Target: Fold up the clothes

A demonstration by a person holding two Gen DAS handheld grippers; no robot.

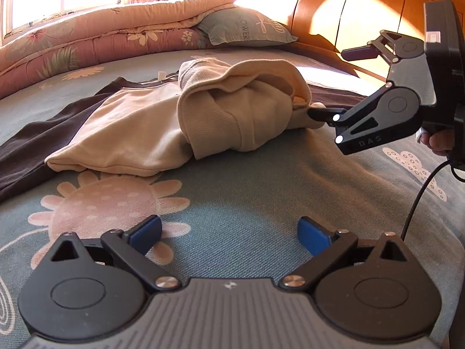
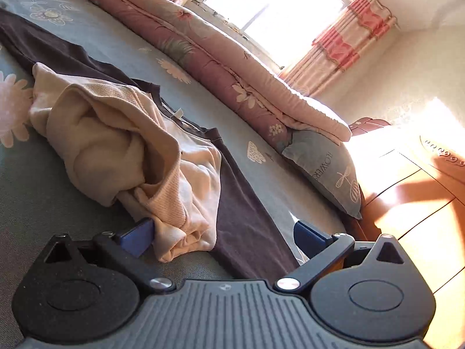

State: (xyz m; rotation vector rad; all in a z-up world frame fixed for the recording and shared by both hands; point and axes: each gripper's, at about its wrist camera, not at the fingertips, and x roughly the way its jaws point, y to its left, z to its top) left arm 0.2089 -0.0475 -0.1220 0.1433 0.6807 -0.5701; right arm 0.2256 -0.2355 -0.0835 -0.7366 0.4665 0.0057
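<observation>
A cream sweatshirt [image 1: 232,110] [image 2: 116,145] lies bunched and partly folded on top of a dark brown garment [image 1: 43,133] [image 2: 247,218] spread flat on the bed. My left gripper [image 1: 229,234] stands open over bare sheet, short of the sweatshirt, with nothing between its blue pads. My right gripper [image 1: 340,84] [image 2: 223,235] is open wide at the sweatshirt's right end. Its lower finger touches the cream cloth there. In the right wrist view that end of the sweatshirt lies between the jaws, against the left pad, and the pads do not press on it.
The bed has a blue-grey flowered sheet [image 1: 247,189]. A folded pink quilt [image 1: 87,37] [image 2: 232,72] and a grey-blue pillow [image 1: 247,26] [image 2: 325,168] lie along the far side. A wooden headboard [image 1: 348,8] [image 2: 421,218] stands behind. A black cable [image 1: 415,203] hangs from the right gripper.
</observation>
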